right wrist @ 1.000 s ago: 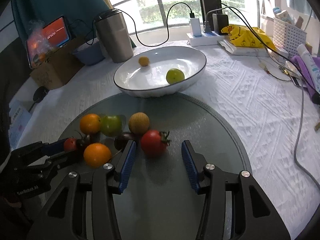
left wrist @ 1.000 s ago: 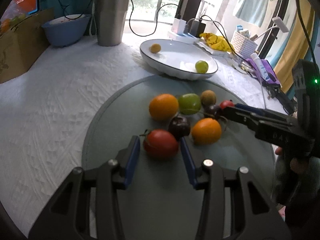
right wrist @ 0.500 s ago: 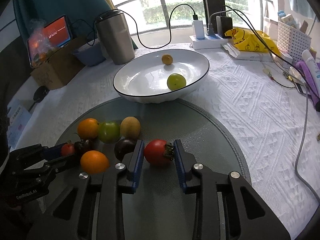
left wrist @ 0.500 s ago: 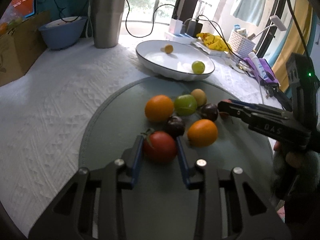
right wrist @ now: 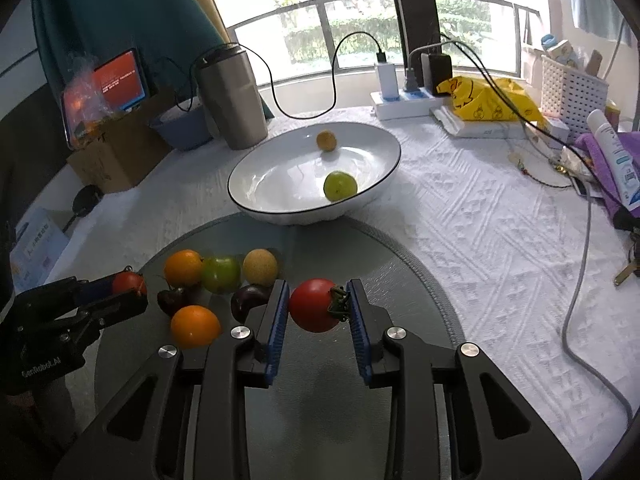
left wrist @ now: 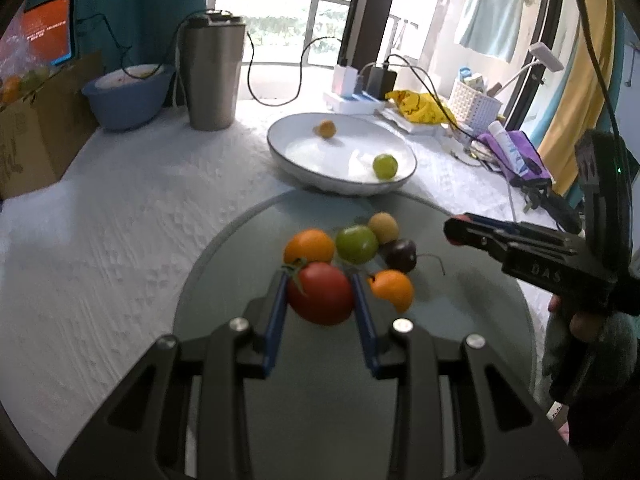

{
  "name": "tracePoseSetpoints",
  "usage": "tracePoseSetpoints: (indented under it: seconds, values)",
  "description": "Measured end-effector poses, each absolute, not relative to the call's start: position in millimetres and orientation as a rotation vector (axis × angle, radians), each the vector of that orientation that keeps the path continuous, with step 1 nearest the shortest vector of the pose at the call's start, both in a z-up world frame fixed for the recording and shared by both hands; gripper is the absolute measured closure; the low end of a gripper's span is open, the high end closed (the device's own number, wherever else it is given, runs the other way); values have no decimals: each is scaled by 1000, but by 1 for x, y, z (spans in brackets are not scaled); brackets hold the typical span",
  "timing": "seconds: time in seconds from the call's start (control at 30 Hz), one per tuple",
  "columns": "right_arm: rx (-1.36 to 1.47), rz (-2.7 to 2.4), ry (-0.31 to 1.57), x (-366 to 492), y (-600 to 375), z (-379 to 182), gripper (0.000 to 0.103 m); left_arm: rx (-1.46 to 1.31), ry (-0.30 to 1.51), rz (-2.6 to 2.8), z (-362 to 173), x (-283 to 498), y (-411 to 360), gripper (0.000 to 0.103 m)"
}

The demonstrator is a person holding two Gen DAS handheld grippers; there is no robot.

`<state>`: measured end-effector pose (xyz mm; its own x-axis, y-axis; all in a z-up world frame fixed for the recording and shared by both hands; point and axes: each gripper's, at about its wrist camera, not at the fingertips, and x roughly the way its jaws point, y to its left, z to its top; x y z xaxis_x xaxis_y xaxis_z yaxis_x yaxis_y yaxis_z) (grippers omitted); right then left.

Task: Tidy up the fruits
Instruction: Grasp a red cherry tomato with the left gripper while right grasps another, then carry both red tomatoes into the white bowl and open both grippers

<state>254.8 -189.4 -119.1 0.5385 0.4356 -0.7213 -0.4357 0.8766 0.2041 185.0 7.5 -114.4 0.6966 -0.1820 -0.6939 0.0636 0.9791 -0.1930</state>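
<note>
Red and glossy, a tomato (left wrist: 321, 293) sat clamped in your left tool (left wrist: 320, 300), and a second tomato (right wrist: 316, 305), green stalk turned to one pad, was pinched in your right tool (right wrist: 316, 308); both seemed lifted just clear of the smooth grey-green round mat (right wrist: 400, 264). Only two small round fruits lay in the white dark-rimmed bowl (right wrist: 256, 176) beyond the mat: a yellow-green one (right wrist: 340, 185) and a little orange-yellow one (right wrist: 326, 140). So you were early, by my reckoning. On the mat remained two oranges (right wrist: 195, 326), a shiny green tomato (right wrist: 221, 273), a matt tan fruit (right wrist: 260, 267) and two dark plums (right wrist: 248, 306), bunched close together. The bench wore a white embossed cloth (right wrist: 480, 232).
</note>
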Motion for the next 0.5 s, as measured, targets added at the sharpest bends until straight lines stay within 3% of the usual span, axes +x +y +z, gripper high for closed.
tracePoseSetpoints:
  seconds: [0.5]
  values:
    - [13, 507, 805, 267, -202, -101, 71, -137, 733, -142, -92, 212, 3, 69]
